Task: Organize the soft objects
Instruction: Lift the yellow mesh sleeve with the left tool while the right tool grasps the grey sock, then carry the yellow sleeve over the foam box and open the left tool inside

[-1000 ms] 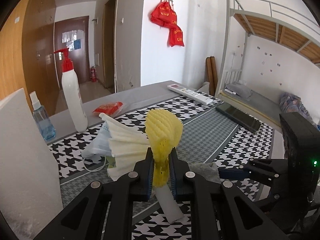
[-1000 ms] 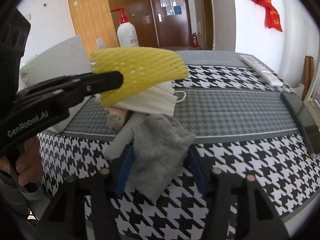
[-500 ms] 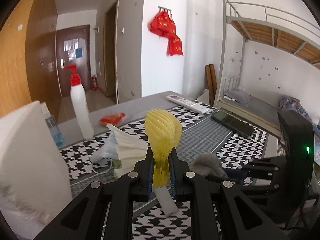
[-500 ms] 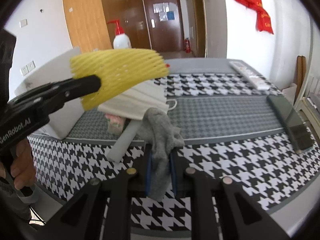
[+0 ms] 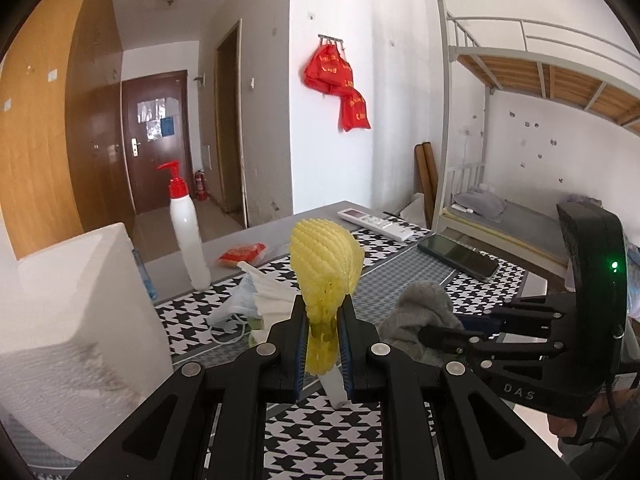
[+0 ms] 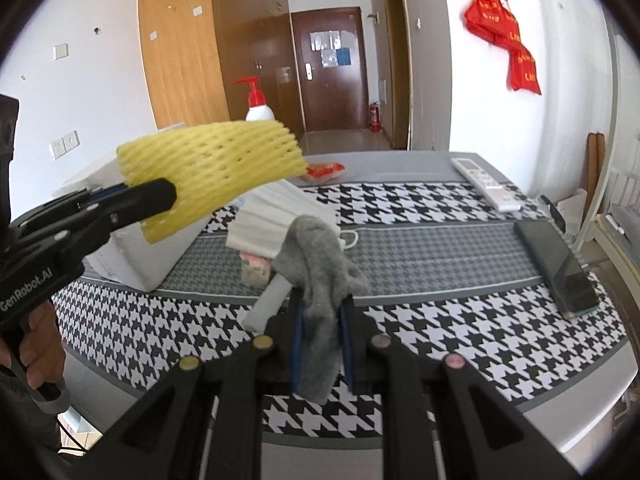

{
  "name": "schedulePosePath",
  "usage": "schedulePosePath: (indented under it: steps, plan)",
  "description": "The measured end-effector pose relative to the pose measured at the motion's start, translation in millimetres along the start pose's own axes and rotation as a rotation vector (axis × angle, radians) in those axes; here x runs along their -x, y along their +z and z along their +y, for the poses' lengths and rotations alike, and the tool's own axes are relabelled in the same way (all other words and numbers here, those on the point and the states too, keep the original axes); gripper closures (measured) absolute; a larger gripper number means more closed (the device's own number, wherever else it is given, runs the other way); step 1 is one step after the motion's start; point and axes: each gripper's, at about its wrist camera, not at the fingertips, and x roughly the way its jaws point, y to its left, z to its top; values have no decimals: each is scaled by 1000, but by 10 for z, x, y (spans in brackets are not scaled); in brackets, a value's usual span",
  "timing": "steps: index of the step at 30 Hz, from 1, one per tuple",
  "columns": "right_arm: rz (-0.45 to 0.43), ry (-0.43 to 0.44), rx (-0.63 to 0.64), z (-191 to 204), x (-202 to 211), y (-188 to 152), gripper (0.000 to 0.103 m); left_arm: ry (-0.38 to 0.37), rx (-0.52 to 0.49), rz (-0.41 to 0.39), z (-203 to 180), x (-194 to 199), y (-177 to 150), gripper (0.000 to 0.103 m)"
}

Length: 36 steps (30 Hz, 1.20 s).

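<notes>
My left gripper [image 5: 322, 334] is shut on a yellow foam net sleeve [image 5: 325, 266] and holds it above the table; the sleeve also shows in the right wrist view [image 6: 212, 168]. My right gripper [image 6: 322, 326] is shut on a grey sock [image 6: 320, 264], lifted off the table; the sock also shows in the left wrist view [image 5: 424, 312]. On the houndstooth cloth lie white face masks [image 6: 280, 220], a white foam stick [image 6: 269, 304] and a small floral packet [image 6: 254, 268].
A white foam box [image 5: 68, 312] stands at the left. A pump bottle [image 5: 186, 228], a red packet [image 5: 242, 253], a remote [image 6: 486, 184] and a phone [image 6: 558, 264] are on the table. A bunk bed [image 5: 532, 80] stands at the right.
My right gripper shut on the grey sock and lifted it off the table. My left gripper rose a little with the yellow sleeve still in it.
</notes>
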Motion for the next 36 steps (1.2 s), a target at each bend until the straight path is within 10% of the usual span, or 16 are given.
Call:
schedulePosePath:
  steps: [36]
  plan:
    - [-146,49,94,332,248,470,83,172,-2,-107,225,521,208,88]
